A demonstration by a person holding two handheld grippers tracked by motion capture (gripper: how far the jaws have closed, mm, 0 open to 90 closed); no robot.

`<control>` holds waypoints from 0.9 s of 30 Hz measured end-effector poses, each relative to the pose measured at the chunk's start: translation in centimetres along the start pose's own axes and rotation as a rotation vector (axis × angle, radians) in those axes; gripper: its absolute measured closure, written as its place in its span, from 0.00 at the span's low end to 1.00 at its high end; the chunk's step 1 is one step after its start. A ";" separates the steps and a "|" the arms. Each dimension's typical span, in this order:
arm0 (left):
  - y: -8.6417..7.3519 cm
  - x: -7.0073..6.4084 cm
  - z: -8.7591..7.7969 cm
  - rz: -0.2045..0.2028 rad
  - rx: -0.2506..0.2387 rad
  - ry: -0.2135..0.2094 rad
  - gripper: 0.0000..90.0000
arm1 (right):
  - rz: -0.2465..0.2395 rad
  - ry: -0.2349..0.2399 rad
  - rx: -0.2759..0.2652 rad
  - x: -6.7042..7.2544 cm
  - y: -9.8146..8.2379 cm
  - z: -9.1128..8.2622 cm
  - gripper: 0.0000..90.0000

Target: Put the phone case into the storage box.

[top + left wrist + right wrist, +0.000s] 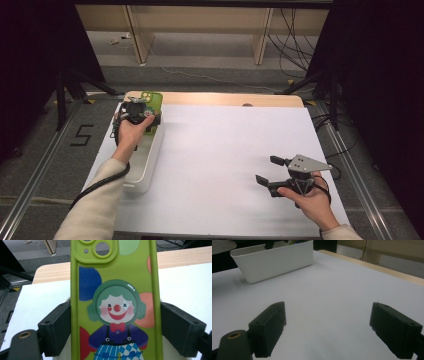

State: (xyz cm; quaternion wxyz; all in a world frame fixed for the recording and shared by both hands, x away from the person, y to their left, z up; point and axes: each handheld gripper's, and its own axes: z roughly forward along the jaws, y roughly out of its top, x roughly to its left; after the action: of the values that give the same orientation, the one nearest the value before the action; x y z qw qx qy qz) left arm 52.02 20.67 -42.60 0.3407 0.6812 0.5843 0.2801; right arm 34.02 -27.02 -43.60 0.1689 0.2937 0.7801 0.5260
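Phone case (pixel 115 302) is what I am working with, but I size up its surroundings first: the table (pixel 225 150), covered in white, carries a long white bin (pixel 145 165) along its left edge, running from the near-left part toward the far-left corner. At the far end of that bin I hold the left gripper (pixel 136 111), its jaws pinching the green case by its two long edges, so the clown print faces the camera in the left gripper view and the camera cut-outs point away from me toward the table's far edge. The case appears to sit above or just at the rim of the bin's far end; I cannot tell whether its lower end touches anything inside. My right gripper (pixel 267 172) waits near the right edge of the table, well apart from the bin, jaws spread wide and empty over bare white surface. To do this step well, I judge that I should keep the squeeze even on both edges, since the rubbery case could bow or twist out if I clamp harder, and move it straight and level so its lower end clears the bin wall. I would bring the right gripper in only if the case starts to tilt, taking a second hold at the free end.
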 end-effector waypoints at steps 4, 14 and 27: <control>0.0 0.0 0.0 0.000 0.003 0.001 0.17 | 0.000 -0.002 0.000 0.0 0.0 0.0 0.16; 0.1 0.0 0.0 0.001 0.004 0.001 0.17 | 0.000 0.001 0.000 0.0 0.0 0.0 0.16; 0.1 -0.1 0.0 0.017 -0.005 0.002 0.17 | -0.002 -0.001 -0.001 0.0 0.0 0.0 0.16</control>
State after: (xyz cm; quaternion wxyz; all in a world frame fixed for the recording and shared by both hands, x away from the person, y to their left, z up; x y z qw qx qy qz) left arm 52.03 20.60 -42.53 0.3392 0.6849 0.5784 0.2851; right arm 34.03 -27.02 -43.58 0.1698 0.2930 0.7801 0.5260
